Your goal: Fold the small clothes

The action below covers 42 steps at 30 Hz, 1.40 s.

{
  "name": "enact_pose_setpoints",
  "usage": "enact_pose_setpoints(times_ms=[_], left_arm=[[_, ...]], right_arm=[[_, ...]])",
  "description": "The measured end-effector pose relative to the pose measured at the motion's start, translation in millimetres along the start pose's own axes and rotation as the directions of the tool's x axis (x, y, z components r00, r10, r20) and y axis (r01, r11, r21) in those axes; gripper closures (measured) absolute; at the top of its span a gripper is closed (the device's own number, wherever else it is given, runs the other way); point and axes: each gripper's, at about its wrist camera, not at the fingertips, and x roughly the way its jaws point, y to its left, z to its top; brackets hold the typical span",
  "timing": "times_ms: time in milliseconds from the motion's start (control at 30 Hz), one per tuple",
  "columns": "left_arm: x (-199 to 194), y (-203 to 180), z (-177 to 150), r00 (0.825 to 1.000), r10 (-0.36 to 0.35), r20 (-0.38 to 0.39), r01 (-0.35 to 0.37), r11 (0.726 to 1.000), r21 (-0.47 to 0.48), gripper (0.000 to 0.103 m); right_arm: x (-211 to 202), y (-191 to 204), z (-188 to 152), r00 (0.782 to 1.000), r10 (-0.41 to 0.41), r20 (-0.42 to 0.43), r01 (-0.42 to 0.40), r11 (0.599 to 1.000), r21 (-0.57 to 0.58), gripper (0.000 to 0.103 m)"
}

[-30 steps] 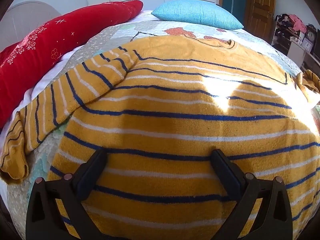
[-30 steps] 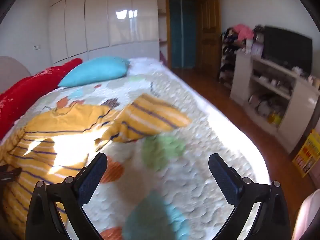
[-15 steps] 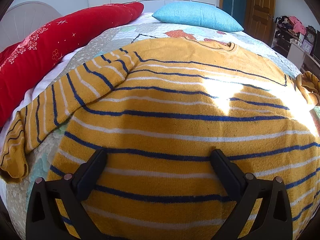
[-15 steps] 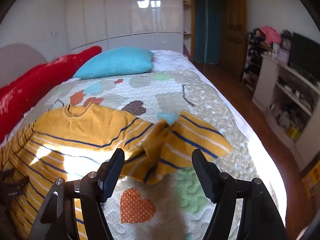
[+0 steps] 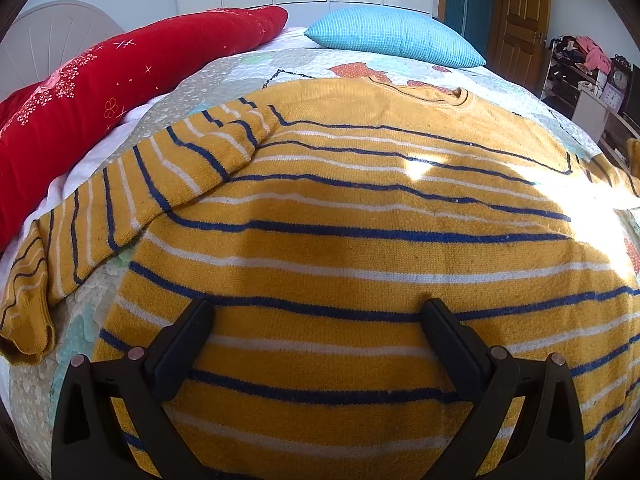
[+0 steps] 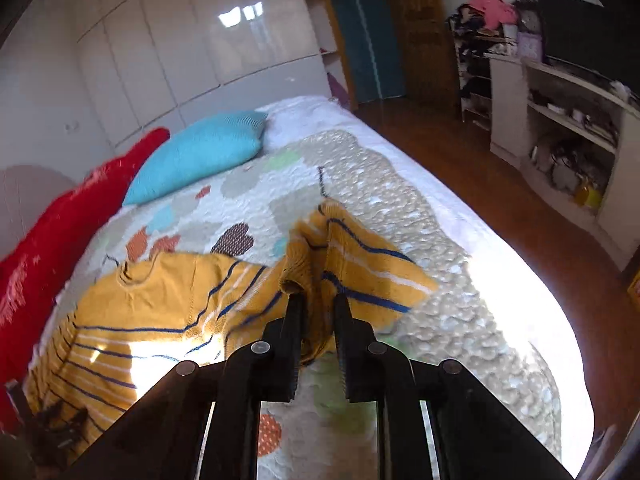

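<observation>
1. Bedroom scene, on a quilted bed (image 6: 420, 216): the right tool (image 6: 316, 304) is clamped on the bunched right sleeve (image 6: 352, 256) of a yellow striped sweater (image 5: 360, 240), near the bed's right edge.
2. Left tool (image 5: 316, 320) hovers with its jaws apart over the hem, gripping nothing.
3. Folding looks barely begun: the body lies flat and the left sleeve (image 5: 120, 208) is still spread out.
4. Beyond lie a blue pillow (image 5: 392, 40), a red bolster (image 5: 100, 92) and white wardrobes (image 6: 180, 52).

Bare quilt (image 6: 460, 320) right of sweater (image 6: 168, 304)
</observation>
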Motion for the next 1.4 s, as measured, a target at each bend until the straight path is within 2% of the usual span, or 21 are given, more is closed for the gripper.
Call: enact_pose_setpoints(times_ms=[33, 133, 200, 267, 333, 367, 400, 467, 533, 567, 633, 700, 800, 833, 900, 1000, 1100, 1167, 1300, 1400], left_arm=[[0, -1, 0, 1.000, 0.001, 0.002, -0.001, 1.000, -0.001, 0.000], [-1, -2, 0, 1.000, 0.005, 0.005, -0.005, 1.000, -0.002, 0.000], [0, -3, 0, 1.000, 0.006, 0.005, -0.006, 1.000, -0.003, 0.000], [-1, -3, -1, 1.000, 0.008, 0.006, -0.008, 1.000, -0.003, 0.000], [-1, -3, -1, 1.000, 0.011, 0.008, -0.011, 1.000, -0.002, 0.000], [-1, -2, -2, 1.000, 0.013, 0.009, -0.013, 1.000, -0.002, 0.000], [-1, -3, -2, 1.000, 0.017, 0.011, -0.017, 1.000, -0.001, 0.000], [-3, -3, -3, 1.000, 0.026, 0.017, -0.026, 1.000, 0.002, 0.000], [-5, -5, -5, 0.999, 0.041, 0.030, -0.041, 0.999, 0.006, 0.000], [-8, -5, -7, 0.998, 0.048, 0.041, -0.049, 0.999, 0.007, 0.000], [-12, -6, -10, 0.996, 0.061, 0.058, -0.062, 0.998, 0.013, 0.000], [-14, -5, -12, 0.997, 0.051, 0.049, -0.052, 0.999, 0.016, 0.000], [-19, 3, -17, 1.000, 0.019, 0.013, -0.018, 1.000, -0.020, 0.000], [-24, 4, -19, 1.000, 0.020, 0.001, -0.020, 0.999, -0.033, 0.000], [-39, 6, -25, 1.000, 0.015, -0.012, -0.016, 0.999, -0.052, 0.000], [-71, 16, -35, 0.999, -0.039, 0.027, 0.041, 0.996, -0.084, 0.000], [-95, 41, -43, 0.998, -0.024, 0.066, 0.034, 0.989, -0.143, 0.000], [-103, 65, -46, 0.997, -0.017, 0.069, 0.031, 0.979, -0.204, 0.000], [-106, 110, -56, 0.998, 0.013, 0.054, 0.005, 0.951, -0.310, 0.000], [-101, 129, -68, 0.999, -0.013, 0.039, 0.026, 0.931, -0.363, 0.001]], right_arm=[[-15, -15, -3, 1.000, -0.013, 0.017, 0.012, 0.999, 0.042, 0.100], [-48, -57, -14, 0.991, -0.132, 0.028, 0.129, 0.985, 0.113, 0.100], [-61, -80, -28, 0.966, -0.260, 0.005, 0.258, 0.961, 0.102, 0.099], [-70, -96, -43, 0.944, -0.328, -0.022, 0.328, 0.940, 0.097, 0.096], [-77, -102, -57, 0.961, -0.276, -0.030, 0.278, 0.953, 0.119, 0.095], [-79, -100, -64, 0.975, -0.220, -0.037, 0.223, 0.966, 0.131, 0.086], [-79, -94, -71, 0.987, -0.153, -0.047, 0.158, 0.978, 0.135, 0.062], [-74, -71, -85, 0.997, -0.031, -0.066, 0.039, 0.992, 0.120, 0.034], [-63, -42, -100, 0.990, 0.096, -0.103, -0.085, 0.991, 0.099, 0.033], [-57, -27, -107, 0.978, 0.158, -0.134, -0.146, 0.985, 0.093, 0.033], [-42, 1, -122, 0.944, 0.267, -0.195, -0.251, 0.963, 0.101, 0.033], [-28, 29, -135, 0.914, 0.323, -0.245, -0.307, 0.946, 0.102, 0.033], [-9, 66, -151, 0.906, 0.308, -0.289, -0.312, 0.950, 0.033, 0.031], [-5, 76, -155, 0.915, 0.281, -0.291, -0.294, 0.956, -0.002, 0.028], [-2, 93, -164, 0.934, 0.228, -0.276, -0.256, 0.964, -0.072, 0.016], [5, 108, -167, 0.941, 0.191, -0.281, -0.233, 0.964, -0.125, 0.008], [4, 107, -167, 0.946, 0.183, -0.268, -0.226, 0.964, -0.141, 0.004], [3, 106, -169, 0.949, 0.205, -0.238, -0.238, 0.964, -0.117, 0.000], [0, 101, -174, 0.955, 0.238, -0.175, -0.252, 0.966, -0.062, 0.000], [0, 100, -175, 0.950, 0.256, -0.178, -0.272, 0.959, -0.075, 0.000]])
